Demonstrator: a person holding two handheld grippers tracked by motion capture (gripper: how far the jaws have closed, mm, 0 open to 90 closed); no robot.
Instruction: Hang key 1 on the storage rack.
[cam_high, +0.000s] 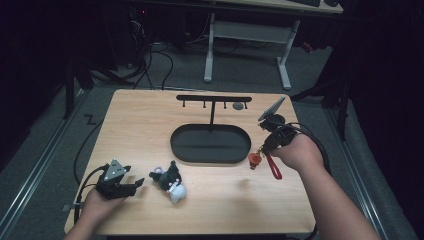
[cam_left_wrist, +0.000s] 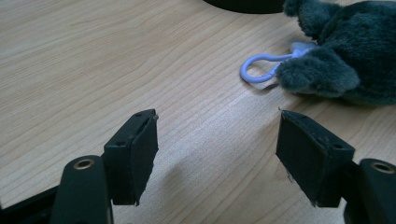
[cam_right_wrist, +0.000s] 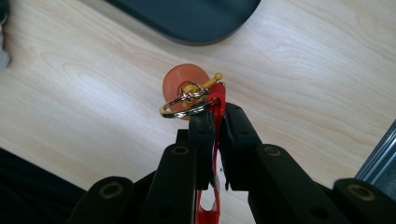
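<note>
My right gripper (cam_high: 263, 148) (cam_right_wrist: 216, 114) is shut on the red strap (cam_right_wrist: 217, 99) of a keychain, which carries a gold ring (cam_right_wrist: 180, 106) and a round red charm (cam_high: 254, 160) (cam_right_wrist: 185, 80). The charm hangs just over the table, right of the black oval tray (cam_high: 210, 144); the strap's loop (cam_high: 274, 167) dangles below my hand. Near the front left corner my left gripper (cam_high: 134, 186) (cam_left_wrist: 217, 140) stands open and empty over bare wood. Just beyond its jaws lies a dark grey plush toy (cam_high: 170, 181) (cam_left_wrist: 345, 60) with a pale blue clip loop (cam_left_wrist: 257, 70).
A black hanger stand (cam_high: 214, 98) with several small hooks rises from the tray's far side. The wooden table (cam_high: 150, 120) has bare room at the left and front. A dark floor with cables and a desk frame lies beyond it.
</note>
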